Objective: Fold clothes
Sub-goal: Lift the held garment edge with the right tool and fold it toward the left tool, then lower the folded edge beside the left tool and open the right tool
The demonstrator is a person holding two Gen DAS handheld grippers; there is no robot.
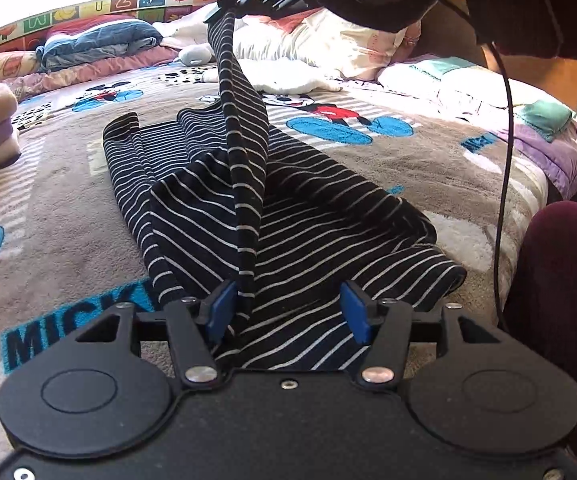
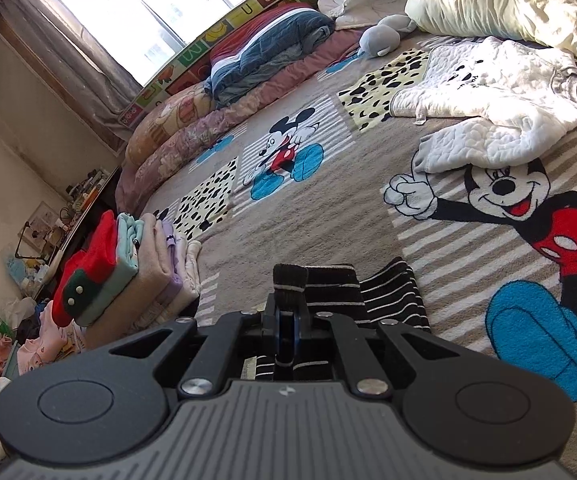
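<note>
Striped top (image 1: 296, 216) lies on the Mickey blanket (image 1: 68, 184), body mostly flat and spread lengthwise away from my left gripper (image 1: 288, 312)

Right gripper (image 2: 287, 320): jaws pressed together, pinching a strip of the top's edge, looks like a sleeve or side hem, can't tell which. In the left view that strip rises taut from the body up to the right gripper at top of frame, so the raised part is hanging off my right pinch and the rest is weighted down on the bed

Left jaws: spread, blue pads (image 1: 220, 312) either side of the near edge, nothing gripped. The lifted strip's lower end runs down right by the left pad. My read: left is lined up low at the near hem to either take or pin that edge, while right keeps the fabric tensioned so a fold line can form along the length

Can't settle whether right is carrying the strip across to lay it over the body or just raising it to straighten

Stack of folded clothes (image 2: 136, 264) sits at the bed's left edge, well apart from the top. A white quilted garment (image 2: 488, 112) lies loose further up the bed, also apart

Risk: one-point pinch on stretchy knit, the strip may twist as it comes down
</note>
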